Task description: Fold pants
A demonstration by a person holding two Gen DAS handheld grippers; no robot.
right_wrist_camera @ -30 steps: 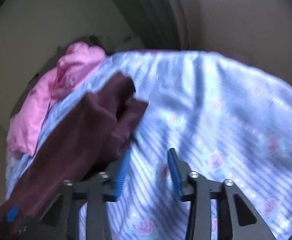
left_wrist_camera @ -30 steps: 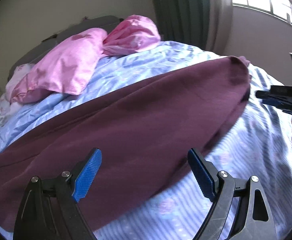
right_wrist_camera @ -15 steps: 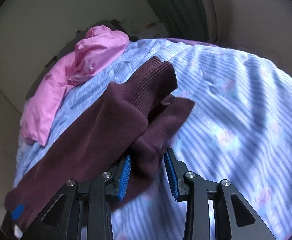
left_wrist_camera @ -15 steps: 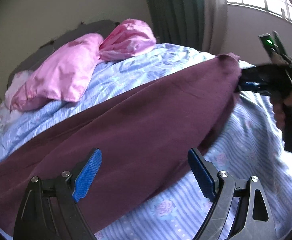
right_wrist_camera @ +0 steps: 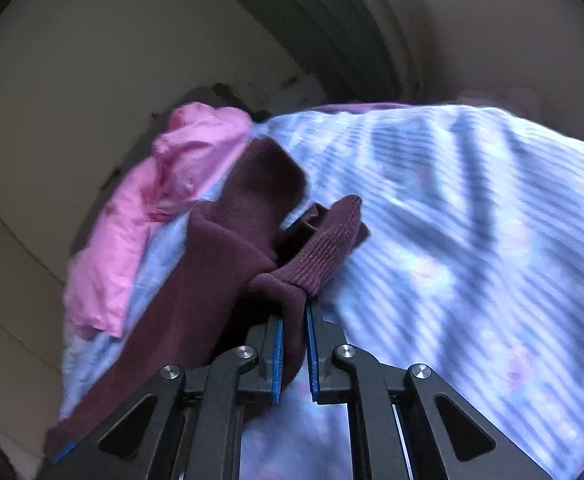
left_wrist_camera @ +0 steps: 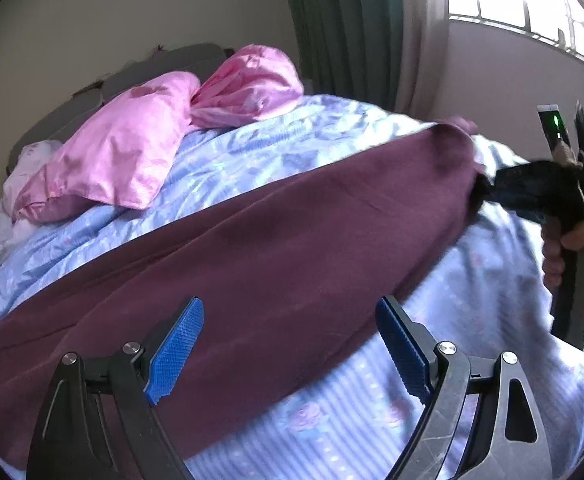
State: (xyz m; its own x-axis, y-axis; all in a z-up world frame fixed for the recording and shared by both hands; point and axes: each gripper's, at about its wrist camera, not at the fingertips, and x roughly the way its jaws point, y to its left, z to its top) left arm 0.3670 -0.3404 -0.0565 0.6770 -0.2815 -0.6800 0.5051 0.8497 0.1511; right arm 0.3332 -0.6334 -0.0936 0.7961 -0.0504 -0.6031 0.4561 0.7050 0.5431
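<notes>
Right wrist view: my right gripper (right_wrist_camera: 292, 344) was clamped on the pants (left_wrist_camera: 276, 248) at the ribbed cuff (right_wrist_camera: 324, 248).
They lay across the bed (left_wrist_camera: 372, 420); my left gripper (left_wrist_camera: 288, 344) waited apart, nearer the waist, I judged.

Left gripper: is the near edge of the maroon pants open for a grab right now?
Probably yes. The left gripper is open, its blue fingers spread just over the pants, with nothing lying between them and the fabric on the bedspread. The right gripper clamps the far cuff, well aside.
</notes>
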